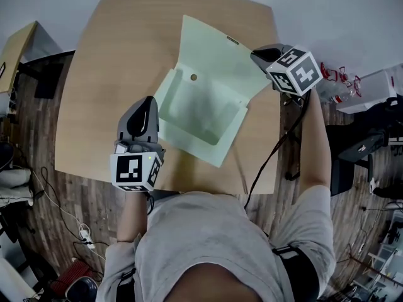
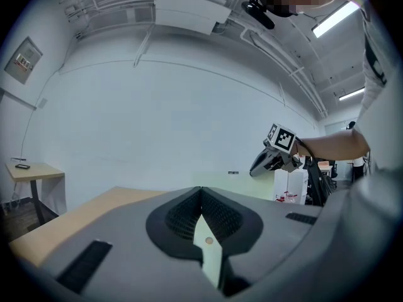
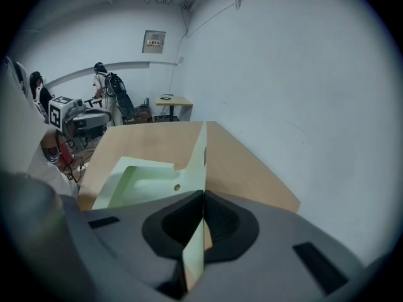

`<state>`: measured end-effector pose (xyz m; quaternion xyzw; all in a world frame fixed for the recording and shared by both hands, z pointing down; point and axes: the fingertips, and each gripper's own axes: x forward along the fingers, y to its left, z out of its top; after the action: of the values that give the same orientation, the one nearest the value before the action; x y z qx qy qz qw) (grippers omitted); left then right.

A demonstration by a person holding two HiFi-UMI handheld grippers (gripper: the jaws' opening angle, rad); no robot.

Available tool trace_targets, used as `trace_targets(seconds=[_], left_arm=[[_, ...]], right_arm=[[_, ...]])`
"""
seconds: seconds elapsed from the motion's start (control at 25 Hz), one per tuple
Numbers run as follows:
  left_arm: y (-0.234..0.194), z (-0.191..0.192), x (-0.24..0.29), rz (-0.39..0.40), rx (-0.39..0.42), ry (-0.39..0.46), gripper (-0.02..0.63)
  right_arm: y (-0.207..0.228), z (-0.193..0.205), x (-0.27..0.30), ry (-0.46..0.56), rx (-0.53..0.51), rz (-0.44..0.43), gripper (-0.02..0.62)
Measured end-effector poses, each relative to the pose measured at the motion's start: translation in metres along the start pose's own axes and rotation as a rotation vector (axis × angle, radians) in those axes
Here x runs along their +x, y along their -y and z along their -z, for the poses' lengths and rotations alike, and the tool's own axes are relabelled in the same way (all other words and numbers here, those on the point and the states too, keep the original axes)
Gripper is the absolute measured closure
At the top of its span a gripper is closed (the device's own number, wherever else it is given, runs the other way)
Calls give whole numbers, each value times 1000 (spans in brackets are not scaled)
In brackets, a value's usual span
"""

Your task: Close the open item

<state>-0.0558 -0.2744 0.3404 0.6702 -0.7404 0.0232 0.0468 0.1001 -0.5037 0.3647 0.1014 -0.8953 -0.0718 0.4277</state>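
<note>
Head view: we're looking down at a pale green folder (image 1: 211, 115) lying open approx. mid-tabletop (image 1: 107, 74). Its flap (image 1: 214, 49) is spreading toward the far edge and its pocket (image 1: 198, 109) is sitting nearer us. We're holding the left tongs (image 1: 151, 99) at the pocket's left edge and the right tongs (image 1: 255, 54) at the flap's right corner. Each is carrying 1 marker cube, L (image 1: 134, 170) & R (image 1: 295, 71). A black cable (image 1: 277, 150) is running from the R side down past the tabletop's near edge.

Left gripper view: the left tongs (image 2: 201, 190) are pressing together and pinching a thin strip of the folder (image 2: 212, 263). 1 small round stud (image 2: 208, 239) is showing on that strip. The right tongs (image 2: 261, 163) are showing beyond, at the right, w/ a bare forearm (image 2: 334, 145) behind them. The tabletop (image 2: 63, 222) is stretching off to the left under a white wall.

Right gripper view: the right tongs (image 3: 203, 194) are pressing together too, pinching the flap's edge (image 3: 194, 257). We're seeing the flap (image 3: 200, 150) edge-on, standing up off the tabletop (image 3: 252, 168) and running away from us. The pocket (image 3: 145, 178) is lying flat to its left, w/ 1 round stud (image 3: 177, 187) by the fold. The left tongs (image 3: 94, 121) are showing at the far left.
</note>
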Motion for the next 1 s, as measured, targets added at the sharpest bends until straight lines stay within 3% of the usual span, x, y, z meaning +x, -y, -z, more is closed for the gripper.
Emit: trace_targets(seconds=[0.28, 0.6, 1.0], left_arm=[[-21, -4, -6, 69, 0, 2, 591], [-54, -14, -15, 200, 8, 11, 591], [-73, -7, -19, 341, 23, -16, 591]], right_arm=[[-37, -8, -10, 7, 13, 11, 583], [-105, -23, -20, -6, 37, 56, 583], [-174, -13, -13, -19, 58, 81, 581]])
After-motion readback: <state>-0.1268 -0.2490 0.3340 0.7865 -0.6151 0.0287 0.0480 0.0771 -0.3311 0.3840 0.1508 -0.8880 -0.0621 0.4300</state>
